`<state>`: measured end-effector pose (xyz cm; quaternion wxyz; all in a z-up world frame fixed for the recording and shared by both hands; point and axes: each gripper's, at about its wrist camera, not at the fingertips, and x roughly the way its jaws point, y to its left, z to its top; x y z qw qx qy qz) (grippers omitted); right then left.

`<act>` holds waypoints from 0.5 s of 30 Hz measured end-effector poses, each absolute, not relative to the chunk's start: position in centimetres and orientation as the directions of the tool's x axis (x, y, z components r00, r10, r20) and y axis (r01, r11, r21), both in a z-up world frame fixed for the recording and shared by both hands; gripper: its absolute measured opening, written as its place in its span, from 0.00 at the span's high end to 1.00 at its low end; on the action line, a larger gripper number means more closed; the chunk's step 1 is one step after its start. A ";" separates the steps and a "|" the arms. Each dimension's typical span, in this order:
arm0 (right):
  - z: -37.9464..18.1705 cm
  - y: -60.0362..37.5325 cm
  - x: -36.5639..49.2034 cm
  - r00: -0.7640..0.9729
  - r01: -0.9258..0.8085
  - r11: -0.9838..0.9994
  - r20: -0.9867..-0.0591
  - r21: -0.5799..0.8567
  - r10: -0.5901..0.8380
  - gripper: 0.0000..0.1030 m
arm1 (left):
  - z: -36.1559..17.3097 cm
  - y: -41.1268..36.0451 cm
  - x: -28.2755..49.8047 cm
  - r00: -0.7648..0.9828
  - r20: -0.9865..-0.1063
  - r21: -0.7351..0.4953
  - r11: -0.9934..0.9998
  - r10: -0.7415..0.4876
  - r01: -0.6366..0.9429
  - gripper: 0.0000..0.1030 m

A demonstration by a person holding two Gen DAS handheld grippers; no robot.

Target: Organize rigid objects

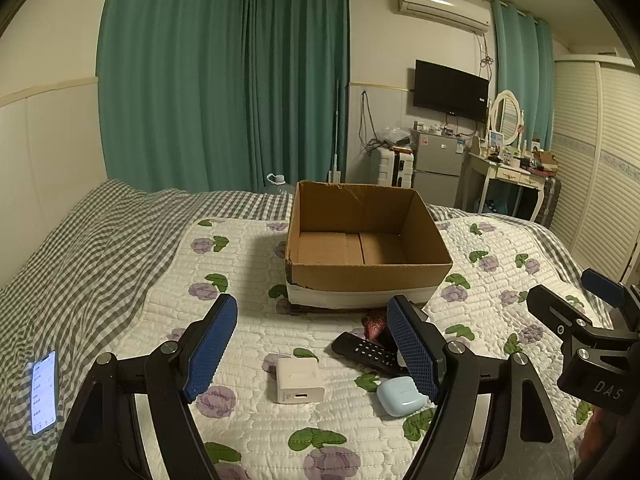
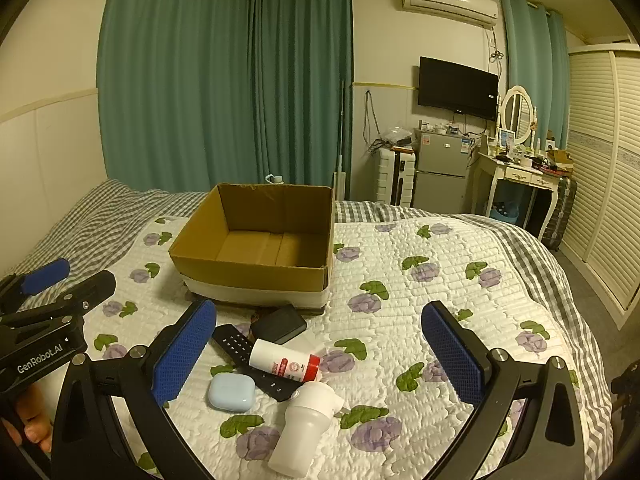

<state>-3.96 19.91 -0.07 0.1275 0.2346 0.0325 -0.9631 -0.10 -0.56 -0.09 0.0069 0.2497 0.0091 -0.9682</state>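
Note:
An empty cardboard box (image 1: pixel 366 236) (image 2: pixel 256 240) stands on the floral quilt. In front of it lie a white charger cube (image 1: pixel 298 380), a black remote (image 1: pixel 370 354) (image 2: pixel 236 344), a pale blue earbud case (image 1: pixel 400 396) (image 2: pixel 231 392), a white tube with a red cap (image 2: pixel 284 366), a white plastic bottle (image 2: pixel 308 428), a small black box (image 2: pixel 278 324) and a dark red item (image 1: pixel 374 324). My left gripper (image 1: pixel 312 354) hovers open above the charger. My right gripper (image 2: pixel 320 360) is open over the tube and bottle. Neither holds anything.
A lit phone (image 1: pixel 44 392) lies on the checked sheet at the left. Beyond the bed stand a suitcase (image 2: pixel 396 176), a small fridge (image 2: pixel 440 172) and a dressing table (image 2: pixel 516 176). A louvred wardrobe (image 2: pixel 600 184) lines the right wall.

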 end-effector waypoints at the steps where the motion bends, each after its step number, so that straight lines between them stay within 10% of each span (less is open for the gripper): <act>1: -0.1 19.9 -4.0 -0.857 0.260 -0.966 -0.461 -0.003 -0.229 0.00 | -0.1 -0.6 -0.1 -0.875 -0.483 -0.015 -1.000 -0.009 0.019 0.22; 15: -0.1 19.8 -3.9 -0.855 0.267 -0.964 -0.463 -0.009 -0.233 0.00 | -0.1 -0.5 0.1 -0.877 -0.481 -0.012 -1.000 -0.019 0.028 0.22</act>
